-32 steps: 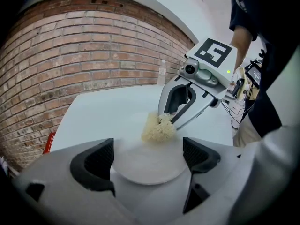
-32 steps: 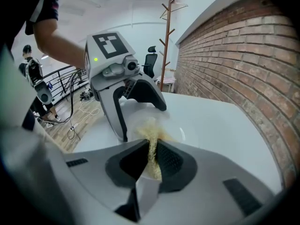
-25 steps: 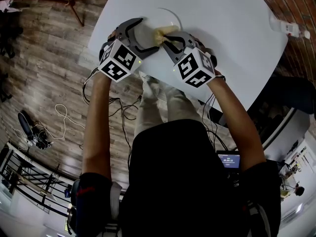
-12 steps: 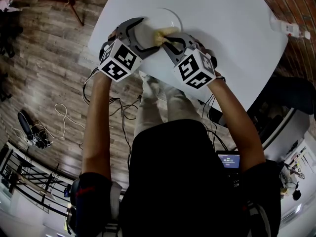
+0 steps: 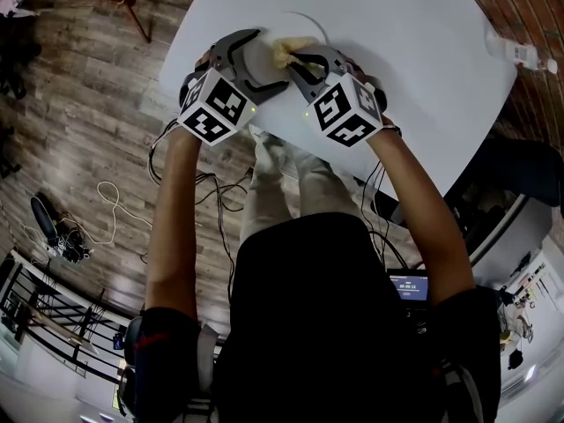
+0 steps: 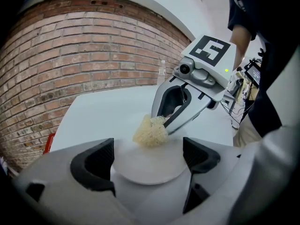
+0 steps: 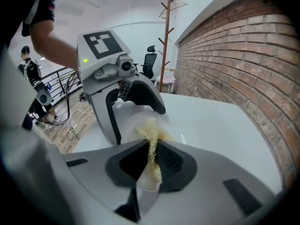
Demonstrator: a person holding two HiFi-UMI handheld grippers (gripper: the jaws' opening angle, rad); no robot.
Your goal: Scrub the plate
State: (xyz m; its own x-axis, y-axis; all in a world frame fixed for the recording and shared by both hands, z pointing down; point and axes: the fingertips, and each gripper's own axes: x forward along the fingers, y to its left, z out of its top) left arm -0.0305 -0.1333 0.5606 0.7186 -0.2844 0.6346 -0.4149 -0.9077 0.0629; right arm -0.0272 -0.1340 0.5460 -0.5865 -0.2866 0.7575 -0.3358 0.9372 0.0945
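1. The left tongs (image 5: 264,60) are spread wide to either side of the plate (image 6: 150,167) on the tabletop (image 5: 397,42). The pads seem to touch its rim, likely to keep it from sliding.
2. The right tongs (image 7: 151,159) are clenched on a yellow fibrous scrubber (image 6: 150,131), which they press onto the plate's far edge for scrubbing.

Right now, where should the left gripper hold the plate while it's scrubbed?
By the near rim, jaws spanning the plate, coming in low from the person's side: it lies flat on the table, and the scrubber in the right gripper occupies its far edge.
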